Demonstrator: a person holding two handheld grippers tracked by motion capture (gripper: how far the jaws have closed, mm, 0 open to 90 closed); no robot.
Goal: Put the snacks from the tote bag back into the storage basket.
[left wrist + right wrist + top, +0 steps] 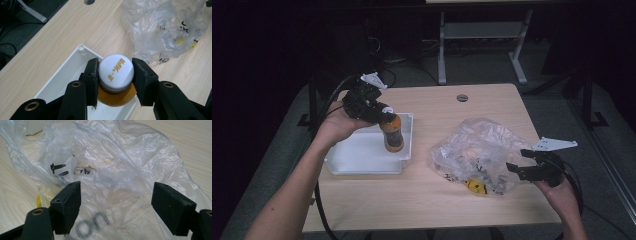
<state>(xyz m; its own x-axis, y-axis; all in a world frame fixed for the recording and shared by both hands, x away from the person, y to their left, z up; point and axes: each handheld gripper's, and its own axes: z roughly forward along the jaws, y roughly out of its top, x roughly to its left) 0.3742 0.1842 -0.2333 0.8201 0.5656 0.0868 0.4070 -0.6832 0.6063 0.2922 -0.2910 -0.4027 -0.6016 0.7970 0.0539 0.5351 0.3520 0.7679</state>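
- My left gripper [115, 83] is clamping the white cap of the orange bottle [393, 134], holding it upright over the white tray [362, 160].
- My right gripper [116, 208] is hovering with jaws wide apart, gripping nothing, at the crumpled plastic bag [477, 150] on the table [432, 200].
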